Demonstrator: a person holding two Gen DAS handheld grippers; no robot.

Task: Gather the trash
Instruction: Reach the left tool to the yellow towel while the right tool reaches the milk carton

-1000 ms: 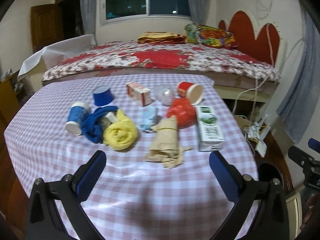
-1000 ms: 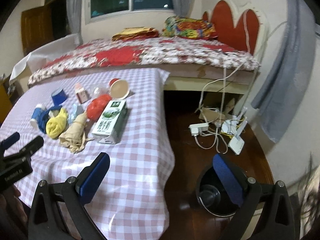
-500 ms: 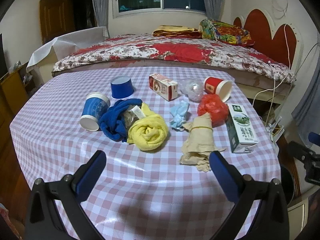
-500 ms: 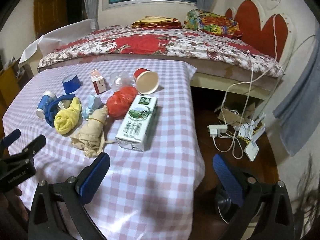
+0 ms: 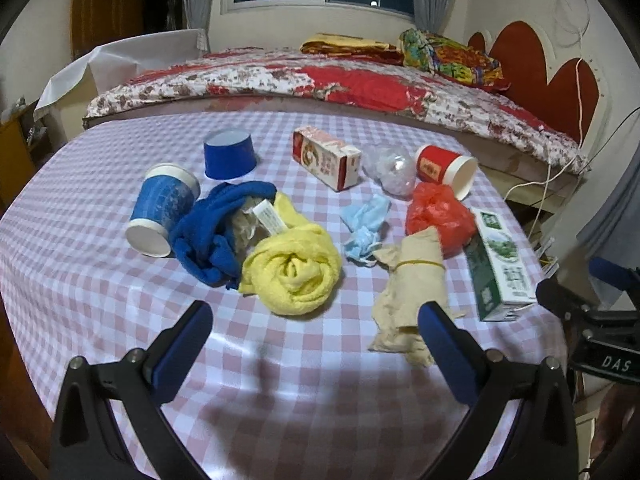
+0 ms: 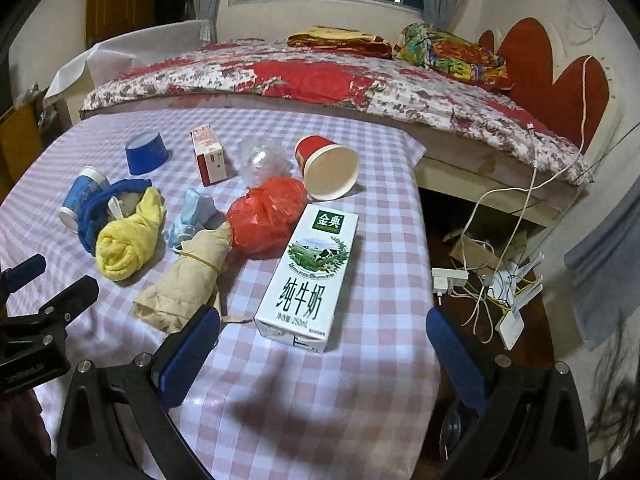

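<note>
Two grippers approach, nothing picked up yet

Both the left gripper and the right gripper hang with jaws wide apart and empty above the near edge of the checked table; I judge this is the reach before the first pick. Trash lies in a loose group: the milk carton flat, nearest the right gripper, then a beige cloth roll bound by a rubber band, a yellow towel, a crumpled red bag, a red cup on its side. Next move probably needs lowering the right jaws across the carton's narrow sides.
</note>
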